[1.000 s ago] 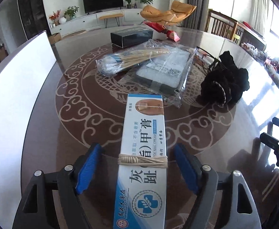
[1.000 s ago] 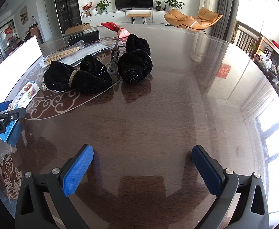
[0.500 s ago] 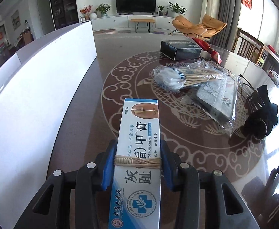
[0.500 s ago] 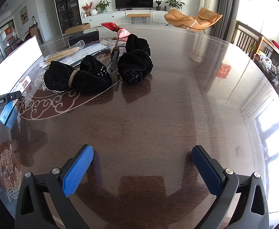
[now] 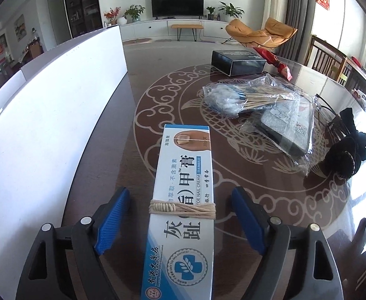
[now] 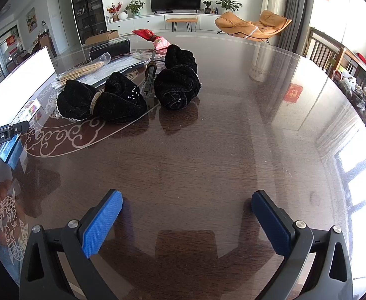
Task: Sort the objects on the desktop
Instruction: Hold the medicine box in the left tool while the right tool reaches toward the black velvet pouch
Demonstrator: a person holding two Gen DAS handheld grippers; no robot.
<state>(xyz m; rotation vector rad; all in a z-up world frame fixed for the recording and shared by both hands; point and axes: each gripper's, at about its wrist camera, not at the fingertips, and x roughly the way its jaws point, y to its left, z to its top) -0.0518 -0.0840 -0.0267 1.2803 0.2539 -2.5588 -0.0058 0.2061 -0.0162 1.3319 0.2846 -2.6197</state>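
A white and blue nail cream box (image 5: 185, 200) with string tied round it lies on the dark table between the fingers of my left gripper (image 5: 180, 215), which is open and not touching it. It lies next to a long white board (image 5: 45, 115). My right gripper (image 6: 186, 221) is open and empty over bare table. Two black velvet pouches (image 6: 103, 100) (image 6: 178, 82) lie ahead of it. The box also shows at the far left of the right wrist view (image 6: 25, 111).
A bag of cotton swabs (image 5: 243, 95), a bagged grey item (image 5: 288, 127), a black box (image 5: 238, 62) and a red packet (image 5: 275, 61) lie on the table beyond the box. A black pen-like tool (image 6: 149, 77) lies between the pouches. Chairs stand at the right.
My left gripper was shut on the nail cream box half a second ago and has now opened, leaving the box on the table near the white board. The right gripper has not moved.
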